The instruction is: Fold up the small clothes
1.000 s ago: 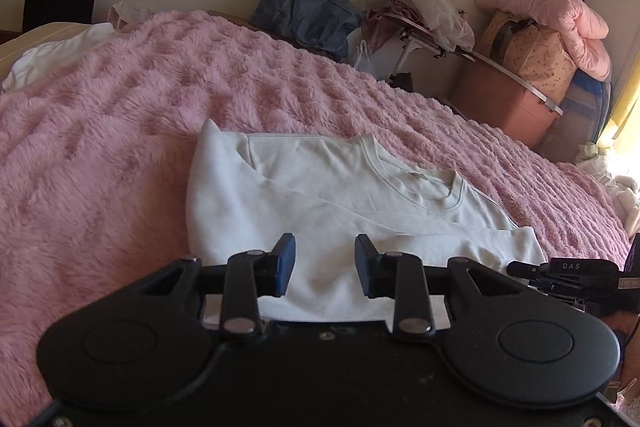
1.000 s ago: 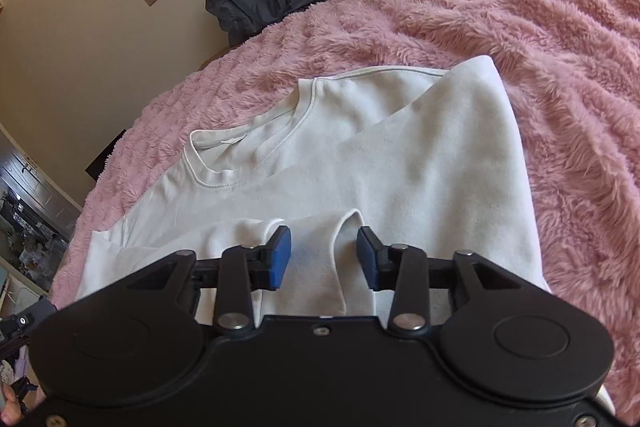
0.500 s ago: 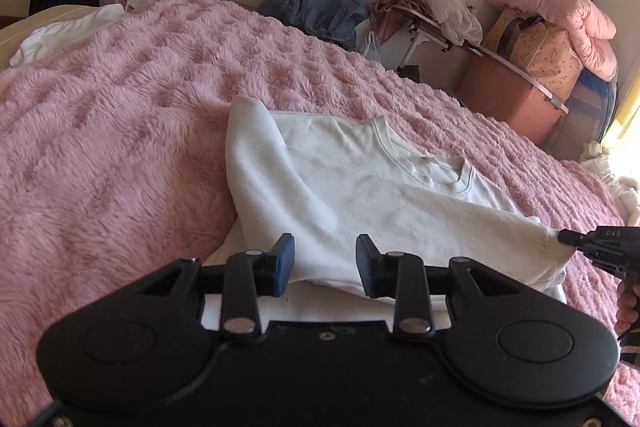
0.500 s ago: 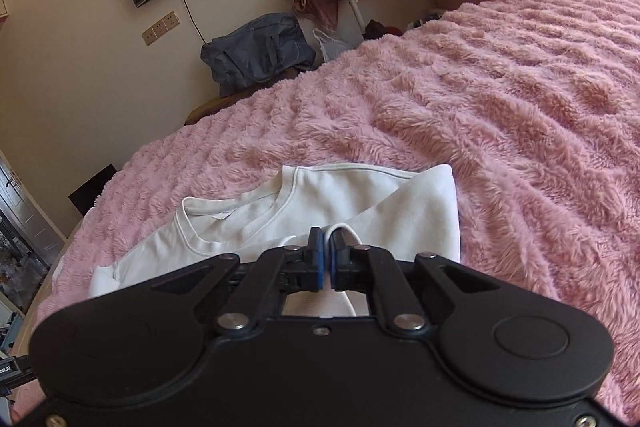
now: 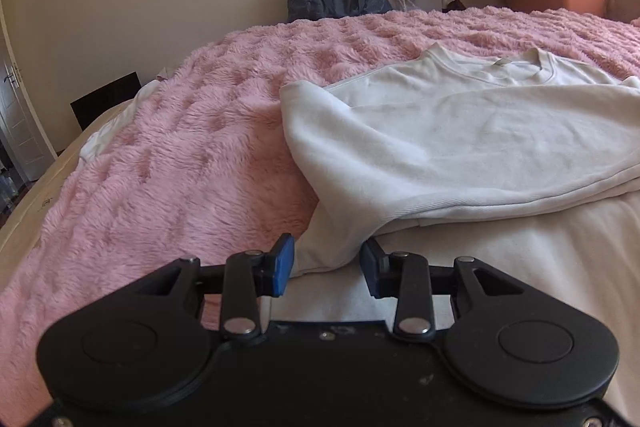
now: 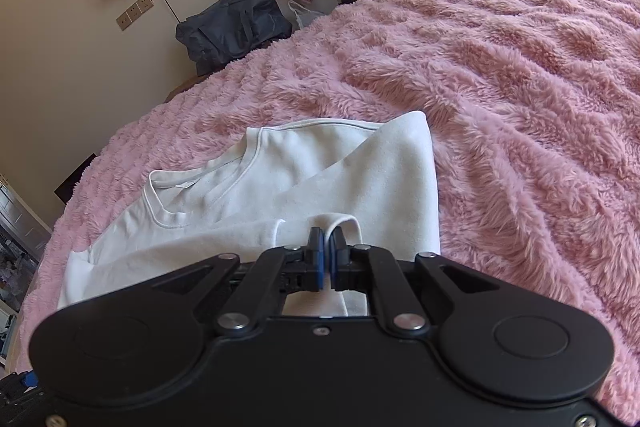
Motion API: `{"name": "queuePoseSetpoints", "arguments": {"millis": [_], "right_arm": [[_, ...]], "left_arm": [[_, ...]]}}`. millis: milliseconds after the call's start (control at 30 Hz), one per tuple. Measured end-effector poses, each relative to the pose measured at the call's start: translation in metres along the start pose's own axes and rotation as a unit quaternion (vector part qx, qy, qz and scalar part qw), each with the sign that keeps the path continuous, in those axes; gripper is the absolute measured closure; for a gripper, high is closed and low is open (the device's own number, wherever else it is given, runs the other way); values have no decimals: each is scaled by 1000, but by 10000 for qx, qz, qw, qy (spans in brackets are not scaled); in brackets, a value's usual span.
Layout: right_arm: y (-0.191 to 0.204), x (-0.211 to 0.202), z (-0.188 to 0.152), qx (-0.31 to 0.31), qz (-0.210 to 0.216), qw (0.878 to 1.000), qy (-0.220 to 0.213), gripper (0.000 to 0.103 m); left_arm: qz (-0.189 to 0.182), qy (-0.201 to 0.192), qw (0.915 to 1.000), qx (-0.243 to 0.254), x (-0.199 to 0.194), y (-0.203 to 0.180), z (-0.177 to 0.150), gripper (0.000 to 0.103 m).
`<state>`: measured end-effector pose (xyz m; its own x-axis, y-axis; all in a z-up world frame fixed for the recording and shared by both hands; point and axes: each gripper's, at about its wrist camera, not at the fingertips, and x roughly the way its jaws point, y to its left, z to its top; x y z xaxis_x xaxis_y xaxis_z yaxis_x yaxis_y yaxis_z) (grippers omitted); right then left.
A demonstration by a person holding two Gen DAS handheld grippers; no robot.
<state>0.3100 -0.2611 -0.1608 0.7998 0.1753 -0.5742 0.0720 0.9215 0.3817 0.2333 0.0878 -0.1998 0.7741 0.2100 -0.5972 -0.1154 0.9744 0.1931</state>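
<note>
1. White knit fabric: the sweatshirt [image 5: 460, 131] lies on the pink plush blanket [image 5: 168, 155], ribbed collar at the far end, both sleeves folded across the body.
2. Right gripper [image 6: 327, 263]: jaws together, clamped on a raised pleat of the sweatshirt's near edge, which stands up as a small loop around the blue pads.
3. Left gripper [image 5: 327, 269]: jaws apart, straddling the near left corner of the garment. The cloth lies between the pads; contact with either pad cannot be confirmed.
4. Step in hand, as judged: securing the near hem on both sides ahead of the lengthwise fold toward the collar.
5. Next move calls for closing the left jaws on the corner, then lifting both grips level and carrying the hem to the far end.
6. Handling notes:
   - The sweatshirt is soft, matte and thick, and drapes in broad rounded folds with a ribbed cuff edge.
   - The blanket pile is long and tufted; expect drag on the lower layer.
   - Uneven lift would likely skew the fold.
</note>
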Motion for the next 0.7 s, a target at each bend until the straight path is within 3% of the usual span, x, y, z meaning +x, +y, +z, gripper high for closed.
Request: {"name": "queuePoseSetpoints", "arguments": {"millis": [100, 167, 333, 433, 533, 700], "right_arm": [[0, 0, 0, -11, -7, 10000, -1, 99], [1, -1, 0, -9, -39, 10000, -19, 99], [3, -13, -1, 133, -25, 9996, -260, 99], [7, -18, -3, -28, -165, 9990, -410, 99], [0, -8, -7, 62, -334, 9993, -176, 99], [-18, 10, -24, 212, -524, 9983, 135, 100]], "left_arm": [[178, 9, 9997, -186, 5, 9, 0, 73], [338, -103, 9990, -272, 0, 14, 0, 94], [830, -422, 9955, -158, -18, 7, 3, 95], [1004, -11, 9949, -52, 0, 3, -3, 93], [1095, 448, 9924, -344, 12, 12, -14, 95], [777, 383, 9922, -900, 2, 37, -20, 94]]}}
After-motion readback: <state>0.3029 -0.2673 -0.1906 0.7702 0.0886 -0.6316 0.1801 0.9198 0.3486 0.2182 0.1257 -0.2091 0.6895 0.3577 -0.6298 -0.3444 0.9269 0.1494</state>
